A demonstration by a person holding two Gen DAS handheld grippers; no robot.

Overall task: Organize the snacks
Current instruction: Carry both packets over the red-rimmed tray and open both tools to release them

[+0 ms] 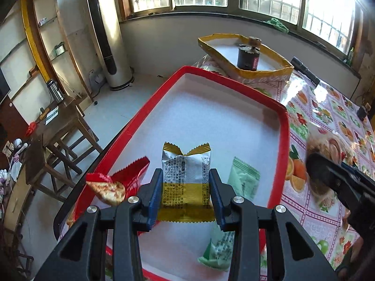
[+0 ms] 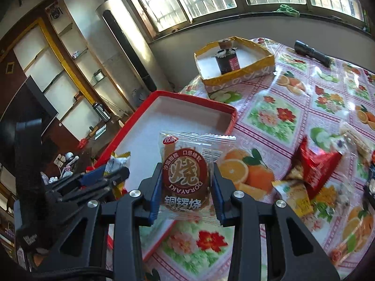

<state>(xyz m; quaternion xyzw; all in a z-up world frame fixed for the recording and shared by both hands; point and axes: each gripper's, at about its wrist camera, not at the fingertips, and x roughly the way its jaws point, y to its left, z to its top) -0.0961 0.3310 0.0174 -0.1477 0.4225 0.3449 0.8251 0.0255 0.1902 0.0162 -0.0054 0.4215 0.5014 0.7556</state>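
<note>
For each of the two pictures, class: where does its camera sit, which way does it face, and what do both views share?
Left wrist: behind the left gripper, facing down into the red tray; its fingers clamp a gold-and-silver packet.
Right wrist: behind the right gripper, facing tray and floral tablecloth; its fingers clamp a dorayaki packet.
Shared: tray, yellow box, flashlight, windows, each other's gripper.

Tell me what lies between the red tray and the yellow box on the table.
Only bare flowered tablecloth lies between red tray and yellow box, in the right wrist view.
</note>
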